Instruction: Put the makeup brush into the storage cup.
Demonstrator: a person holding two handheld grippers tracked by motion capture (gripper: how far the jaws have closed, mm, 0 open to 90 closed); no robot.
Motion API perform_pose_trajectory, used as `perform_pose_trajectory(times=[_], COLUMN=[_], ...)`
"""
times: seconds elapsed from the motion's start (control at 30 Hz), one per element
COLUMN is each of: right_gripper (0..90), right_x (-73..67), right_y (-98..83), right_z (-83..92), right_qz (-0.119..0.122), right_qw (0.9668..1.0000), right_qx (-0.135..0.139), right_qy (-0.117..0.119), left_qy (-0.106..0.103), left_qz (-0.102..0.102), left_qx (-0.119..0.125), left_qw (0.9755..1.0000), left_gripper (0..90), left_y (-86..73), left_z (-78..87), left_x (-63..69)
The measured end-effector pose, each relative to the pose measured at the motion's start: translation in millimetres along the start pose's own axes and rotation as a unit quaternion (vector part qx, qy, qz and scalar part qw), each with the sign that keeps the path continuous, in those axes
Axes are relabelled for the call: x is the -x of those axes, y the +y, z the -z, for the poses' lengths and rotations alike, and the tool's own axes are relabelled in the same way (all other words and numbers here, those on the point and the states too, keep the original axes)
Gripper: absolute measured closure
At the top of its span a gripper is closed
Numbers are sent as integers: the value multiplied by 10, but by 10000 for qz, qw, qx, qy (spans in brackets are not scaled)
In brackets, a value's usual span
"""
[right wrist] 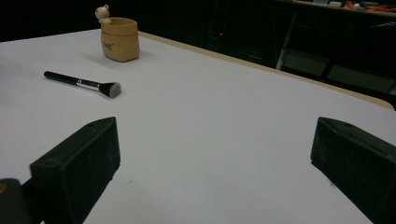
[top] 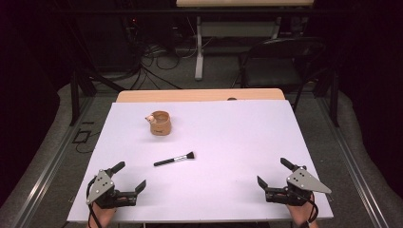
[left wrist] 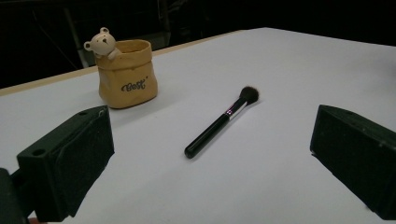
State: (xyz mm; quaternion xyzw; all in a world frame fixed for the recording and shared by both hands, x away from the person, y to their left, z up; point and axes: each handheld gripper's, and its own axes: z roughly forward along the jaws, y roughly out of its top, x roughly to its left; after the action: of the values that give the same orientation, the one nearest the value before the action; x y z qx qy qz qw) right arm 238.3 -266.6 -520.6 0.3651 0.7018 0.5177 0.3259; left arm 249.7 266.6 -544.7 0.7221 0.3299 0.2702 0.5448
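A black-handled makeup brush point(top: 174, 158) point(left wrist: 219, 122) point(right wrist: 83, 83) lies flat near the middle of the white table top point(top: 228, 137). Behind it stands a tan bag-shaped pot point(top: 160, 123) point(left wrist: 126, 73) point(right wrist: 120, 39) with a small bear figure on its rim. My left gripper point(top: 129, 175) point(left wrist: 210, 158) rests at the near left corner, open, its jaws wide apart with nothing between them. At the near right, my right gripper point(top: 273, 172) point(right wrist: 215, 158) is open too and holds nothing.
The table's wooden far edge point(top: 199, 95) shows beyond the white sheet. A dark chair point(top: 280, 61) and a table leg point(top: 198, 47) with cables stand on the floor behind. Metal floor rails point(top: 43, 175) run along both sides.
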Motion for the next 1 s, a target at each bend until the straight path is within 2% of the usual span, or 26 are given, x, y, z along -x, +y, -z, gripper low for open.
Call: perform_pose_trajectory(times=[0.27, 0.4, 0.73, 1.0], right_gripper=[9, 9, 9, 10], right_x=[13, 18, 39, 44], right_y=[-16, -23, -36, -45], right_z=[-18, -39, -75, -107], right_qz=[25, 42, 26, 31], right_qw=[10000, 9999, 9998, 9996], right_qx=[-52, -91, -125, -115], right_qy=[43, 76, 161, 242], left_qy=[5, -44, -124, -114], left_qz=[36, -5, 57, 48], left_qx=[-2, -8, -108, -102], left_qw=[10000, 10000, 9998, 9999], left_gripper=[0, 0, 0, 0], left_y=[5, 8, 23, 66], left_z=[-28, -68, -193, -277], left_x=[-13, -24, -51, -105])
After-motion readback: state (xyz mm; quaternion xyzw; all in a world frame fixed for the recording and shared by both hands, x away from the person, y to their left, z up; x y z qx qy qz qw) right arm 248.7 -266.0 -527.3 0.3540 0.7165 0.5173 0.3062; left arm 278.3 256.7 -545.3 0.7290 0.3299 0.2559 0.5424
